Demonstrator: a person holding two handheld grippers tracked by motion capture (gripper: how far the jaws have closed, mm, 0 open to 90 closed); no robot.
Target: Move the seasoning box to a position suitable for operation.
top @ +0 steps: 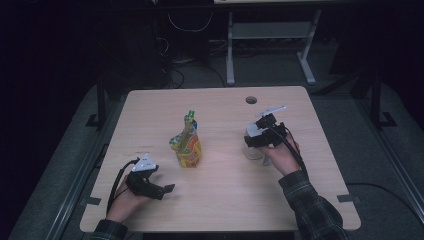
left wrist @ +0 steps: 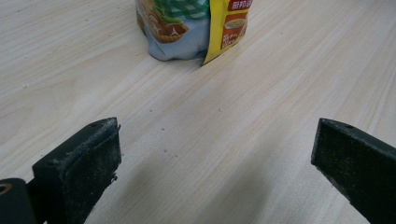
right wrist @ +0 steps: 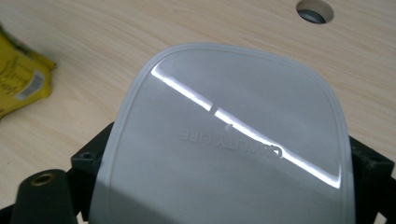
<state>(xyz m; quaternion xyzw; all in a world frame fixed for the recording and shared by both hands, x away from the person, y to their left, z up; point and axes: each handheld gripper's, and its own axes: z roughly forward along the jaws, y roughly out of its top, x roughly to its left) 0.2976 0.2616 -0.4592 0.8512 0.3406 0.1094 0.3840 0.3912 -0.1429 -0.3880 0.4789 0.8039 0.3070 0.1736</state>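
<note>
Wide-set jaws on the right gripper (top: 251, 146) stand either side of a translucent white container (right wrist: 224, 140), one black jaw at each flank of it. In the right gripper view the container's smooth, rounded face with embossed lettering sits squarely between them; its flanks lie against the jaws' inner faces, so I judge it gripped rather than merely straddled, though the contact itself is hard to make out. From the high view the container (top: 253, 150) rests on the desk (top: 225, 200) toward its right edge, below the round cable hole (top: 251, 100) near the far edge, with the right hand wrapped over the gripper above it.

By contrast, the left gripper (top: 169, 188) has its jaws spread wide with nothing between them; the left gripper view shows bare wood in the gap. It lies low near the desk's front left corner, pointing across toward the middle.

What the next move turns on is the colourful pouch (top: 186, 146), standing upright near the desk's centre with its spout at the top, its long axis vertical. It lies ahead of the left jaws, clearly apart from them, and to the left of the container. Both hands are about equally near it; only the left is free to take it.
</note>
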